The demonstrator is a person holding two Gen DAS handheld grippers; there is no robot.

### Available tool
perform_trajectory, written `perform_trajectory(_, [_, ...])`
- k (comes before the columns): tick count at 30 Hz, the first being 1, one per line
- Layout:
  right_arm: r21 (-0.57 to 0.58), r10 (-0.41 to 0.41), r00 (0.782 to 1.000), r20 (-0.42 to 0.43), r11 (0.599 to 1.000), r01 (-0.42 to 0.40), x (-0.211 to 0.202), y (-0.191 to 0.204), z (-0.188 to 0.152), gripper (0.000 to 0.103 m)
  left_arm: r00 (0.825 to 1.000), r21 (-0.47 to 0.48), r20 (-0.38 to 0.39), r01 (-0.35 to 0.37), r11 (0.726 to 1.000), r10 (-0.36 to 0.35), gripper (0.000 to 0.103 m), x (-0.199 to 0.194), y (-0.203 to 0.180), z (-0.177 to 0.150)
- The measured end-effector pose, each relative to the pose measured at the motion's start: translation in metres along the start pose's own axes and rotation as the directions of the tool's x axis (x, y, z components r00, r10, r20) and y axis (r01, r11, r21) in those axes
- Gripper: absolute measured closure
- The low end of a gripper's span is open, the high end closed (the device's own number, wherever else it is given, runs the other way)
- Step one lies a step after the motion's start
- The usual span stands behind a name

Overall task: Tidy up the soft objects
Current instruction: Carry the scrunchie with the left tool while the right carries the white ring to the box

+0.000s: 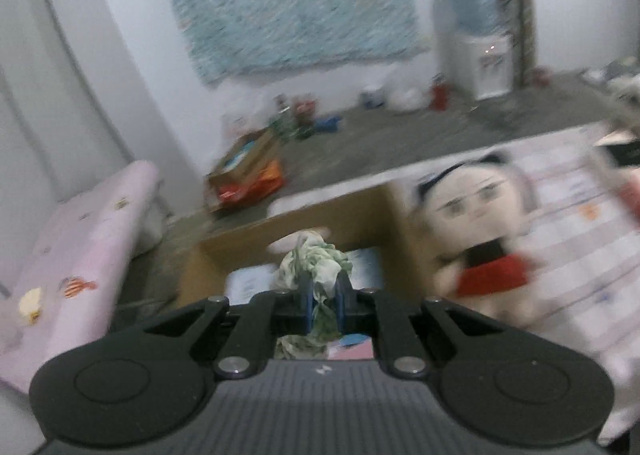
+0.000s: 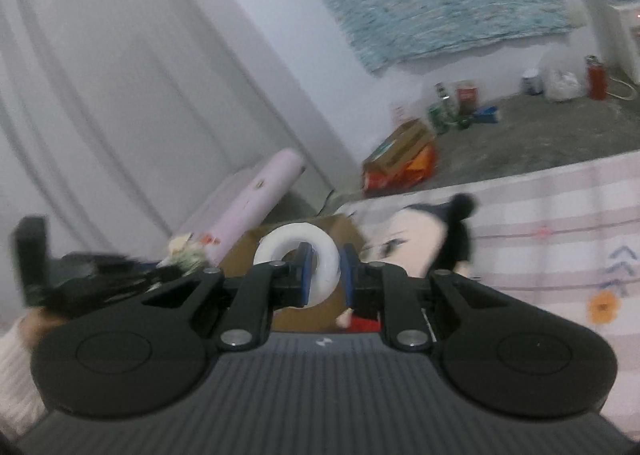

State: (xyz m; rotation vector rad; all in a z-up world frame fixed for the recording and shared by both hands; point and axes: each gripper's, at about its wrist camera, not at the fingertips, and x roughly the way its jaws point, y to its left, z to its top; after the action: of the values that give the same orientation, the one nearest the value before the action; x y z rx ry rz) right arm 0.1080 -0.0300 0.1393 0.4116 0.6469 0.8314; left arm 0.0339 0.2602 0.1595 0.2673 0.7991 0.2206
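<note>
Beside the doll [image 1: 472, 215] on the bed [image 1: 572, 215], a cardboard box [image 1: 312, 215] holds paper items. Above it, left tool [image 1: 323, 305] clamps crumpled green cloth [image 1: 316, 265]; right tool [image 2: 325, 275] pinches a white ring [image 2: 298, 255].

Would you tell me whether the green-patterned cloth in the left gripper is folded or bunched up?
Bunched up: the green-patterned cloth is a crumpled wad, pinched between the shut left gripper above the cardboard box.
</note>
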Motion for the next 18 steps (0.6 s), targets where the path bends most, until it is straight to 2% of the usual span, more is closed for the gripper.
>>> perform_trajectory(7, [-0.086,0.070,0.993,-0.095,0.993,-0.078,0.047,0.073,-0.008,0.089,0.987,0.040,-0.121,-0.103,0.994,0.107,0.092,0.095,0.044,-0.028])
perform_trajectory(9, [-0.100,0.088,0.987,-0.132,0.990,-0.101,0.061,0.089,-0.012,0.089,0.982,0.073,-0.134,-0.127,0.989,0.136,0.092,0.120,0.049,-0.033])
perform_trajectory(11, [-0.102,0.094,0.982,-0.167,0.988,-0.112,0.078,0.102,-0.015,0.089,0.977,0.086,-0.164,-0.122,0.989,0.134,0.091,0.143,0.051,-0.040])
perform_trajectory(13, [-0.104,0.094,0.974,-0.205,0.988,-0.118,0.097,0.111,-0.018,0.089,0.974,0.066,-0.203,-0.090,0.994,0.102,0.087,0.162,0.052,-0.047])
perform_trajectory(15, [-0.098,0.093,0.966,-0.241,0.988,-0.120,0.117,0.117,-0.021,0.089,0.971,0.030,-0.230,-0.055,0.998,0.060,0.077,0.177,0.051,-0.052])
perform_trajectory(16, [-0.096,0.092,0.962,-0.257,0.988,-0.121,0.124,0.120,-0.024,0.089,0.970,-0.005,-0.243,-0.022,1.000,0.020,0.067,0.183,0.053,-0.056])
perform_trajectory(17, [-0.094,0.091,0.957,-0.274,0.988,-0.121,0.132,0.125,-0.027,0.089,0.968,-0.043,-0.249,0.008,0.999,-0.018,0.048,0.186,0.056,-0.059])
perform_trajectory(18, [-0.097,0.092,0.953,-0.289,0.987,-0.125,0.137,0.128,-0.029,0.089,0.969,-0.079,-0.244,0.031,0.996,-0.049,0.040,0.186,0.059,-0.064])
